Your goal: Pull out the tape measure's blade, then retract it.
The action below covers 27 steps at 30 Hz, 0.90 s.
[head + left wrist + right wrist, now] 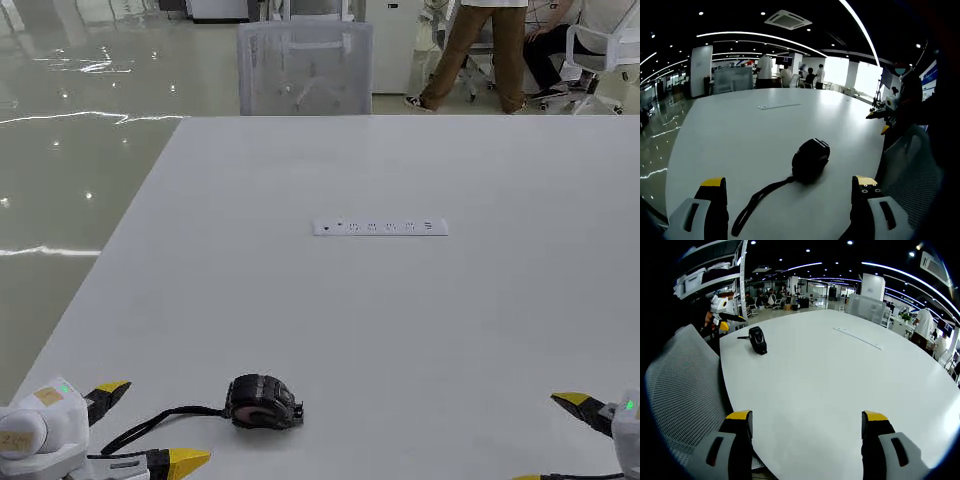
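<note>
Lying near the worktop's [400, 330] front edge, the tape measure [263, 402] sits just ahead of the left gripper [163, 422]; it and the right gripper [807, 416] are spread, empty. Best clamp it firmly with one before pulling with the other.

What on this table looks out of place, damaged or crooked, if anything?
Nothing stands out. The tape measure looks intact near the front edge of the table, with no blade pulled out and its strap trailing toward the open left gripper. The power strip lies flat mid-table. The right gripper is open, well apart.
</note>
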{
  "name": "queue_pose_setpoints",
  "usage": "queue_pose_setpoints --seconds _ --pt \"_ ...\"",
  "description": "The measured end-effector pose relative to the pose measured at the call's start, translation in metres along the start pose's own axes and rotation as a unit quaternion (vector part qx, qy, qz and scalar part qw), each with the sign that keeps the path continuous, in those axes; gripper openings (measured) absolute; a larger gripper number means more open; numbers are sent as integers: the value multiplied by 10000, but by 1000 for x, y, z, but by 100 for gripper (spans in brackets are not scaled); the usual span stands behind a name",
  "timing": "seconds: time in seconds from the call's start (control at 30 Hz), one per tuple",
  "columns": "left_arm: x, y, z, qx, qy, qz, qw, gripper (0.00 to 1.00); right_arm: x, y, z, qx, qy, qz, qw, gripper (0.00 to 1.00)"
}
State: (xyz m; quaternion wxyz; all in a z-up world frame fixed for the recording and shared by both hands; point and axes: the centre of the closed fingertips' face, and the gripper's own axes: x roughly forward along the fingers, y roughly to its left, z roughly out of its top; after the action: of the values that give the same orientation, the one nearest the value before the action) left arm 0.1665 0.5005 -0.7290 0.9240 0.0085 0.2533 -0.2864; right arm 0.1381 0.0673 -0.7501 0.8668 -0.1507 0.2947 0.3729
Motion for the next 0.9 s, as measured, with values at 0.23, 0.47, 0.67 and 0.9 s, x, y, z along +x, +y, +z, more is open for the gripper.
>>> queue_pose_setpoints --seconds 0.23,0.47,0.67,0.9 --pt "0 -1 -8 175 33 -91 9998 100 -8 -1 -11 14 75 -4 10000 97" --pt "-2 -15 -12 60 64 -365 9993 100 -14 -10 -16 9 36 -82 10000 100" --pt "-7 -11 -21 -23 156 -231 9996 100 -19 -10 -13 15 7 -43 10000 100" --pt "-8 -10 -19 -61 119 -252 9996 100 -19 -12 -16 5 40 -70 10000 100"
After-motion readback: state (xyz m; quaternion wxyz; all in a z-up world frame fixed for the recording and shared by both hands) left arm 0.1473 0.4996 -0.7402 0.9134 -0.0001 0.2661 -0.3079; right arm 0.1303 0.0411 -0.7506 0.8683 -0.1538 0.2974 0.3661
